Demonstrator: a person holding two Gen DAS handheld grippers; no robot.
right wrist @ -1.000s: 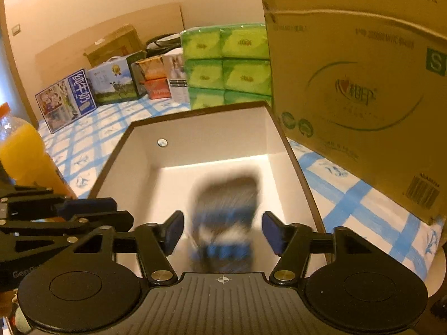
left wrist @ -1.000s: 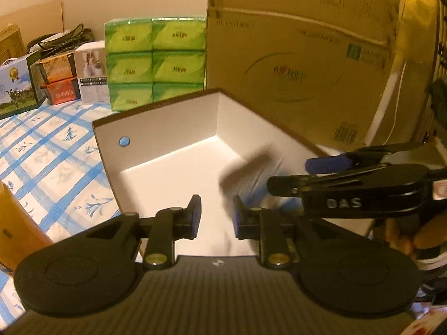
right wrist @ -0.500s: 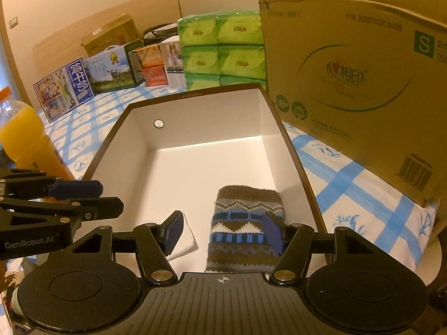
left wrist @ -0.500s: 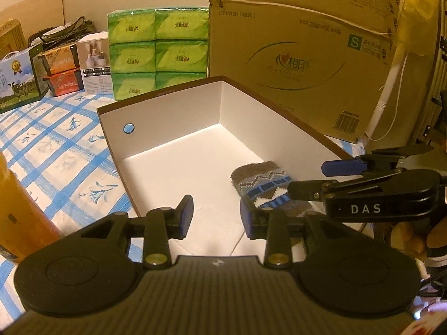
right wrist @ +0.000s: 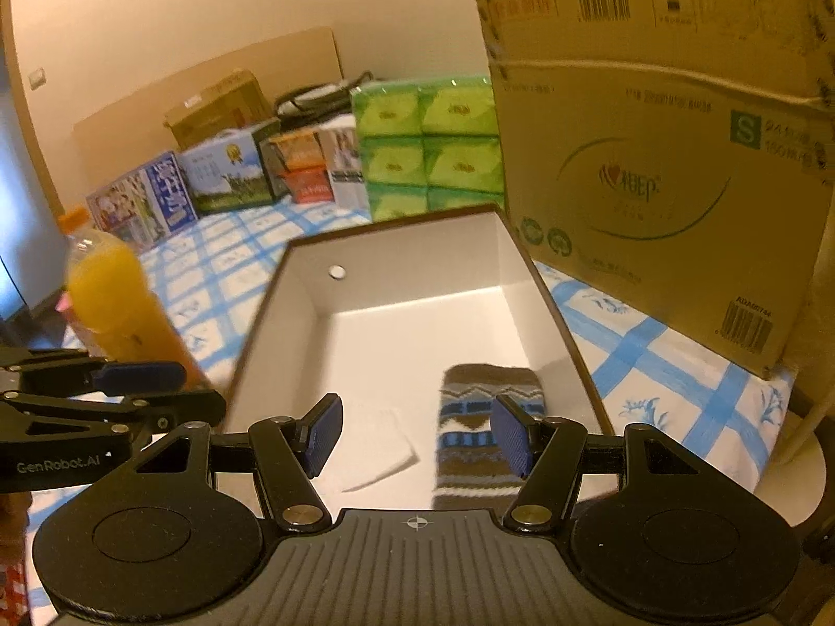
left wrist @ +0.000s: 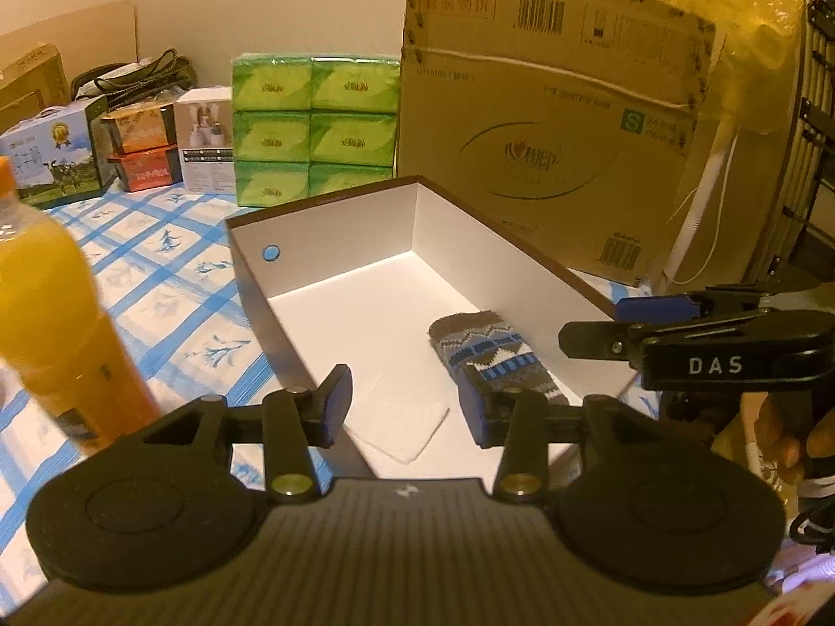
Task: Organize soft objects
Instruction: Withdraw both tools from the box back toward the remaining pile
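Observation:
A brown, blue and grey patterned knit sock (left wrist: 488, 352) (right wrist: 482, 428) lies flat on the floor of an open white box (left wrist: 334, 229) (right wrist: 396, 240), against its right wall. A small white folded cloth (left wrist: 404, 425) (right wrist: 378, 451) lies to its left in the box. My left gripper (left wrist: 404, 401) hangs above the box's near end, its jaws opening with nothing between them. My right gripper (right wrist: 417, 430) hovers above the same end, open and empty, with the sock below it. Each gripper shows at the side of the other's view.
An orange juice bottle (left wrist: 57, 313) (right wrist: 117, 302) stands left of the box on the blue-checked cloth. A big cardboard carton (left wrist: 548, 130) (right wrist: 663, 156) rises right behind. Green tissue packs (left wrist: 313, 125) and small product boxes (left wrist: 141, 151) line the back. A hand (left wrist: 777, 433) holds the right gripper.
The sock dropped as a blur and came to rest in the box. Both grippers pulled back and upward from it. The left jaws widened.

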